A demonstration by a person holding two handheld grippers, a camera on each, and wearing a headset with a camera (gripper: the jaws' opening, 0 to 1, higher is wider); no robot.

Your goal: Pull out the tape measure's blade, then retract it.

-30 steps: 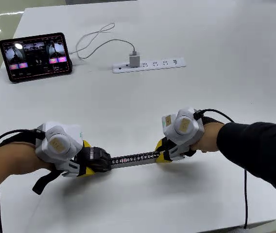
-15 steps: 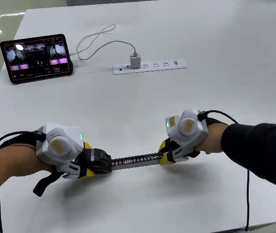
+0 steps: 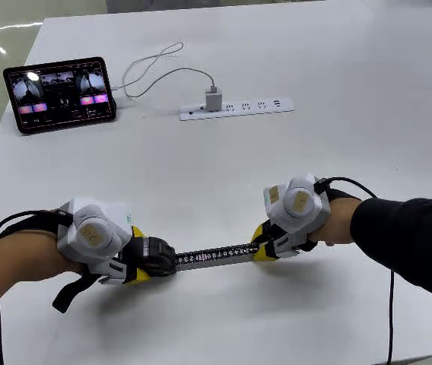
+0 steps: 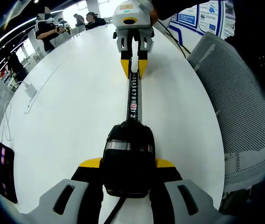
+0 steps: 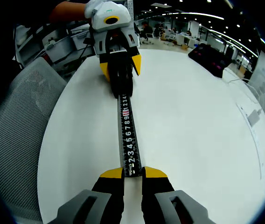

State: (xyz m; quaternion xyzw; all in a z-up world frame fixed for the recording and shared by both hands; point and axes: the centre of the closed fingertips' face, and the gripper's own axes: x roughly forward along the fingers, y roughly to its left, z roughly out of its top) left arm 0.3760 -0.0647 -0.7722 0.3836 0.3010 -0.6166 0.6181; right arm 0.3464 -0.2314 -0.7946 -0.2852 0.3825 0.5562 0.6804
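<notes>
A lit tablet and a white power strip lie apart on the white table.

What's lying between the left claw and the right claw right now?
The tape measure's blade, stretched from the black case in the left claw to the right claw pinching its tip; the head view shows it.

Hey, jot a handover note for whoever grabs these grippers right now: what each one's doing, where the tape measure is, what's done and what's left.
Left gripper: shut on the tape measure case, near the front edge of the white table.
Right gripper: shut on the tip of the blade, facing the left one.
Blade: partly out, stretched straight between the two grippers, numbers up.
Done: pull-out under way.
Left: pull further if more length is wanted, then let the blade retract into the case.
</notes>
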